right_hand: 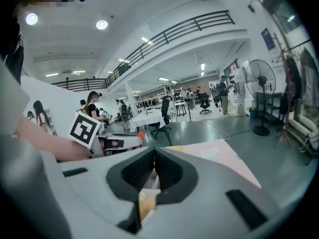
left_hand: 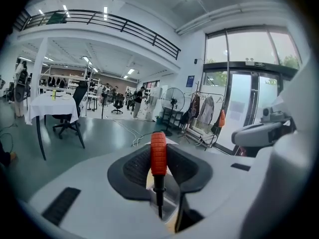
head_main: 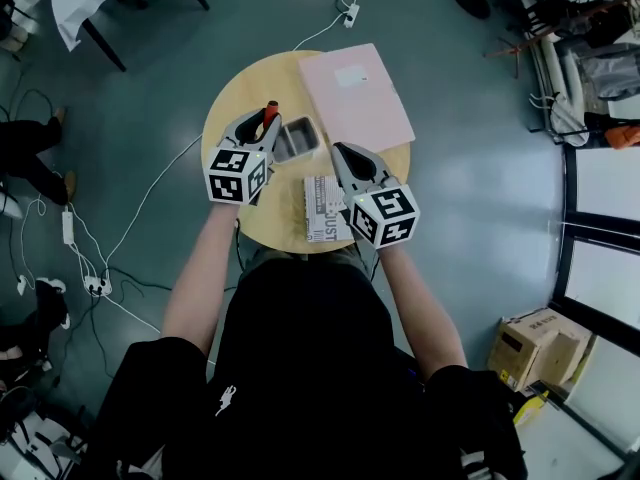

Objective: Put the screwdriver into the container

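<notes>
Orange ribbed screwdriver [left_hand: 158,159] in left tongs [left_hand: 159,151].

Left gripper [head_main: 266,120] and right gripper [head_main: 342,152]: grey shells, black ribbed pads [left_hand: 135,166], white cubes [head_main: 238,175] bearing black square markers. Black short-sleeved shirt [head_main: 320,358].

Wood, plastic, paper
Matt wood worktop [head_main: 232,118]; smooth pink sheet [head_main: 355,96]; screwdriver [left_hand: 158,158] handle ribbed orange plastic; left gripper [left_hand: 159,149] matt grey plastic, fingers [left_hand: 130,167] ribbed black.
</notes>
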### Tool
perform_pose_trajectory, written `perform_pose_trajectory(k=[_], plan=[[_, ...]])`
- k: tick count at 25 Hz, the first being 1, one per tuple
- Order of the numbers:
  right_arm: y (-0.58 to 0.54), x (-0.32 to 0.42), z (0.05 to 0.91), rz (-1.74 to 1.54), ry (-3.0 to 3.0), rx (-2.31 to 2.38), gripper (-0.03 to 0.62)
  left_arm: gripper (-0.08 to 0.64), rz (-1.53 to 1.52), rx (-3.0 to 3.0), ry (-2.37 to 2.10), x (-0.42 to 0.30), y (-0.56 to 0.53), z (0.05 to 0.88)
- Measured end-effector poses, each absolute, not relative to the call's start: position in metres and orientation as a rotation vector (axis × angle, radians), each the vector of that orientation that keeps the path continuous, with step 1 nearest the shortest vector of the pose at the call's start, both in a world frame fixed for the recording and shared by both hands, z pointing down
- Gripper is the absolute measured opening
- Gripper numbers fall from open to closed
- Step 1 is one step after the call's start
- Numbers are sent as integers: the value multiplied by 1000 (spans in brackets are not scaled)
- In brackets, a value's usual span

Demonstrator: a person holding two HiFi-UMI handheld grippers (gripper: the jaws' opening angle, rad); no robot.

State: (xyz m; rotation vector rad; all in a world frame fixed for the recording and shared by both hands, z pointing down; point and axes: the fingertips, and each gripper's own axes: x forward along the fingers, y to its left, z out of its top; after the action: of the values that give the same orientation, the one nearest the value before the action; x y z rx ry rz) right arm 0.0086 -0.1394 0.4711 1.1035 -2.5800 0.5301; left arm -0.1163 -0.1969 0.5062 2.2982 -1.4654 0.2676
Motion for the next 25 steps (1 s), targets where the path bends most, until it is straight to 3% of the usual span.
perform_pose_trajectory(k=[25], plan=[[-149, 48, 510, 663, -2513, 1159, 3, 98, 152, 2163, -1403, -97, -237, 552]])
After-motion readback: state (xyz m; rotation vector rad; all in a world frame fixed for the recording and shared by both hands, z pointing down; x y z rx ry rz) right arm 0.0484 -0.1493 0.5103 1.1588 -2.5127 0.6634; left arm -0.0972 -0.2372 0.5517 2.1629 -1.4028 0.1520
